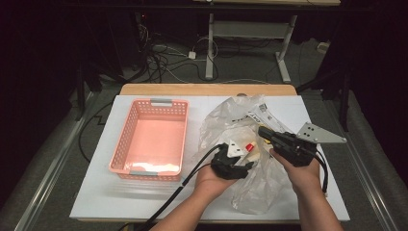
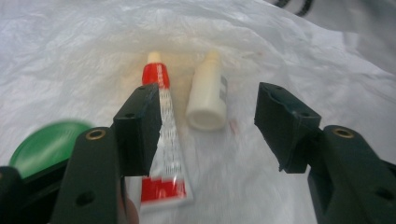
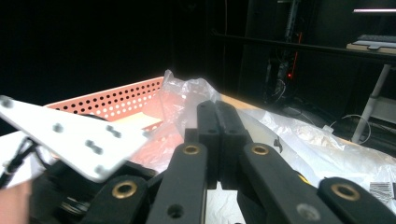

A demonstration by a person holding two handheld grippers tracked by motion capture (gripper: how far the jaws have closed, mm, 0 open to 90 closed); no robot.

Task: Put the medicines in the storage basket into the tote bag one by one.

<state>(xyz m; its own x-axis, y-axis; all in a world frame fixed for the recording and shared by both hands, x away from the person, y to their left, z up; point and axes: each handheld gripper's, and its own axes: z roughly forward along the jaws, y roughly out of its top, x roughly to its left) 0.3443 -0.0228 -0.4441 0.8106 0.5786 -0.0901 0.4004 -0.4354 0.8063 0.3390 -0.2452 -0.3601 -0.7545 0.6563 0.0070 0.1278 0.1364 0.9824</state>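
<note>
On the plastic bag [image 2: 84, 56]: one tube [image 2: 161, 116], one bottle [image 2: 208, 98].

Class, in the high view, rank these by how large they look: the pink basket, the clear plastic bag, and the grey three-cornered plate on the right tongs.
1. Clear plastic bag and pink basket: close in spread, too alike to rank.
2. Grey three-cornered plate: clearly smallest.

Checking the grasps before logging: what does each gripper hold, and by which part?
Left gripper: nothing, jaws open around the tube and bottle. Right gripper: shut; any hold on the bag cannot be told.
</note>
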